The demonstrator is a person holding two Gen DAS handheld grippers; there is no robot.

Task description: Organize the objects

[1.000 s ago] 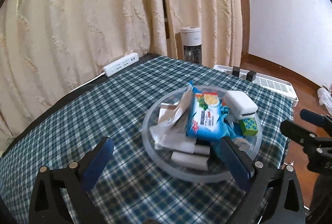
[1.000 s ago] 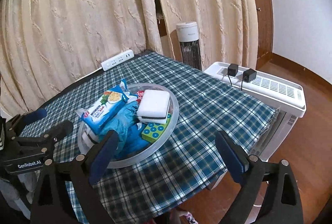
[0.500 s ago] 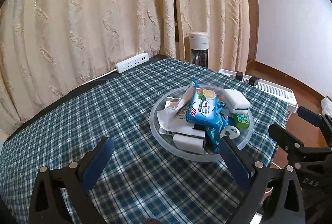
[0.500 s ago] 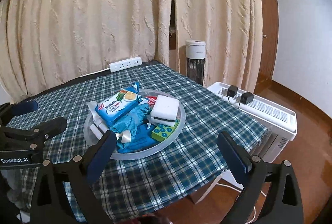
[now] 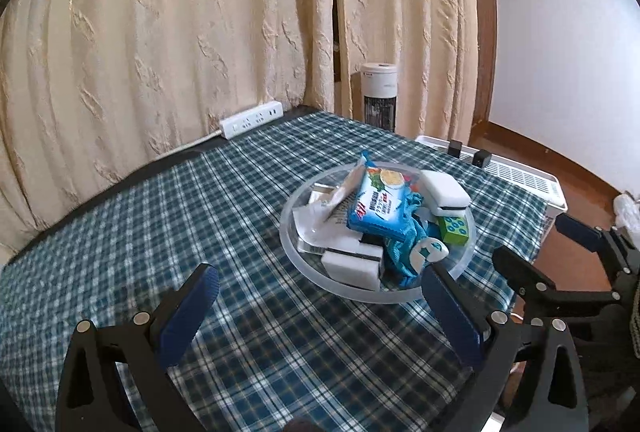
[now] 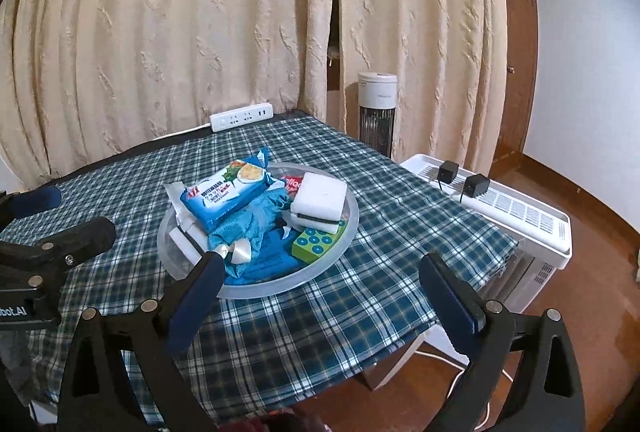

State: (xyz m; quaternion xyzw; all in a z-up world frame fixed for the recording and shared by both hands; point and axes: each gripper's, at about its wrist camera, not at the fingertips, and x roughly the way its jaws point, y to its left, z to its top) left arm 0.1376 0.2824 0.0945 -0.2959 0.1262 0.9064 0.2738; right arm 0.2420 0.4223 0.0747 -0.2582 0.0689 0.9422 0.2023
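In the left wrist view, the left claw (image 5: pixel 316 308) hung spread wide and empty over the plaid worktop (image 5: pixel 160 224), short of a clear round tray (image 5: pixel 290 244) in which the task's things lay heaped. Counted there: one blue snack packet (image 5: pixel 378 202) on top, one white case (image 5: pixel 445 190), one green dotted block (image 5: pixel 454 229), one blue cloth (image 5: pixel 404 248), at least two white blocks (image 5: pixel 352 266) and some white wrappers (image 5: pixel 320 216) too tangled to count. The right claw (image 5: pixel 532 252) showed at the right edge, also parted and holding nothing. In the right wrist view, the right claw (image 6: pixel 320 296) stood spread and empty over the near edge of the worktop (image 6: pixel 400 216), its left finger just in front of the tray (image 6: pixel 352 228); the same single packet (image 6: pixel 228 194), case (image 6: pixel 320 202), dotted block (image 6: pixel 318 242) and cloth (image 6: pixel 248 228) sat in the tray, with a red-printed item (image 6: pixel 292 184) partly hidden behind the case. Off the tray lay only one white power strip (image 6: pixel 242 116) at the far edge. Everything lay gathered in the tray with both claws back, which would fit a pile waiting to be sorted out or a collection just completed; the pictures did not settle which, so no particular grasp could be called for.
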